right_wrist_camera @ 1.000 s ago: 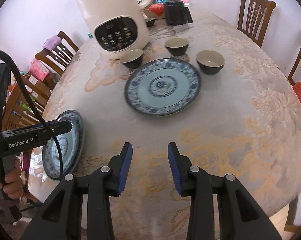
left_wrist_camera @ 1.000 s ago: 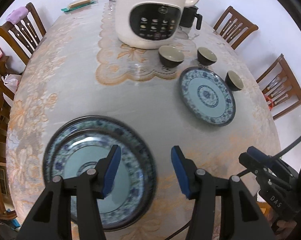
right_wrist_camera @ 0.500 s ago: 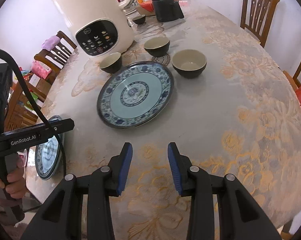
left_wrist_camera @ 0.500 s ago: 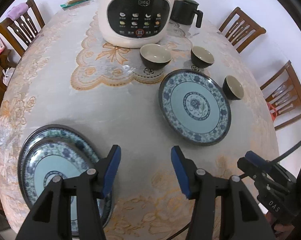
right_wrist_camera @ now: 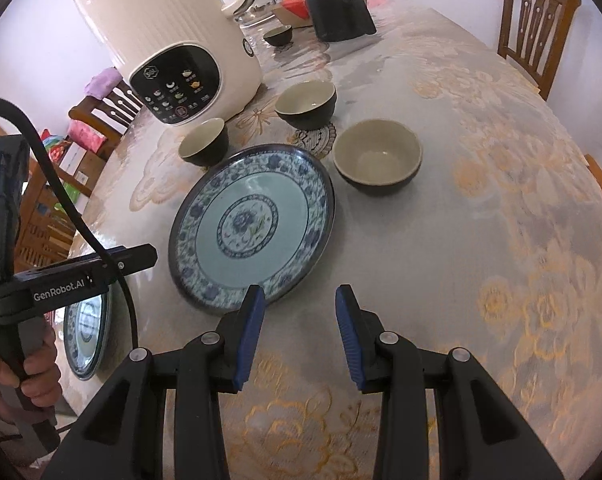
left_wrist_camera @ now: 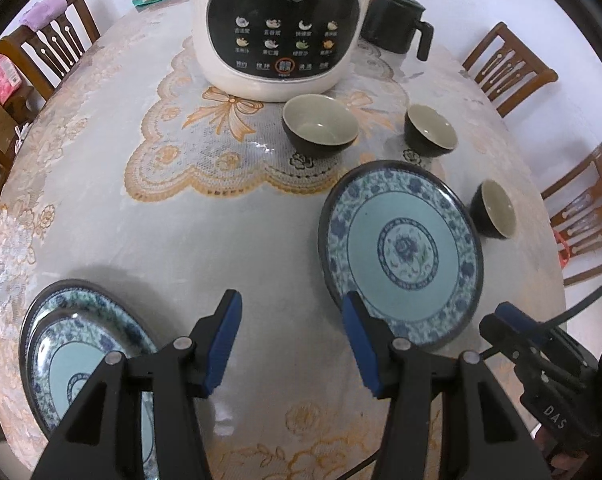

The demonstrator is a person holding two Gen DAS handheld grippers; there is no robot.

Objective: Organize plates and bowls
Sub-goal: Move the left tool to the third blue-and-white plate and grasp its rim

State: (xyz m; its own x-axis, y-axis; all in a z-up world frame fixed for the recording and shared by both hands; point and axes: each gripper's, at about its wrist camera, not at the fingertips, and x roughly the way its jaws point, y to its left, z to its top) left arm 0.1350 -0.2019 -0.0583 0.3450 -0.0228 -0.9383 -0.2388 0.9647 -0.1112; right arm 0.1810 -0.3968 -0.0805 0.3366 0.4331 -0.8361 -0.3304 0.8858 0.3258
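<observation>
A blue-patterned plate [left_wrist_camera: 401,256] [right_wrist_camera: 253,224] lies alone on the table. Two stacked plates of the same pattern [left_wrist_camera: 77,344] [right_wrist_camera: 85,328] sit near the table's left front edge. Three dark bowls stand behind the single plate: one [left_wrist_camera: 320,125] [right_wrist_camera: 204,147], one [left_wrist_camera: 431,130] [right_wrist_camera: 306,105], one [left_wrist_camera: 493,209] [right_wrist_camera: 377,162]. My left gripper [left_wrist_camera: 291,338] is open and empty, between the stack and the single plate. My right gripper [right_wrist_camera: 299,334] is open and empty, just in front of the single plate's near rim.
A large cream electric cooker [left_wrist_camera: 285,28] [right_wrist_camera: 169,52] stands behind the bowls, with a black jug [left_wrist_camera: 395,22] [right_wrist_camera: 337,10] further back. A fourth small bowl [right_wrist_camera: 277,35] sits far back. Wooden chairs [left_wrist_camera: 505,66] ring the oval table.
My left gripper moved right, off the stacked plates toward the single plate. My right gripper moved forward and closer to the single plate. Both stayed open.
</observation>
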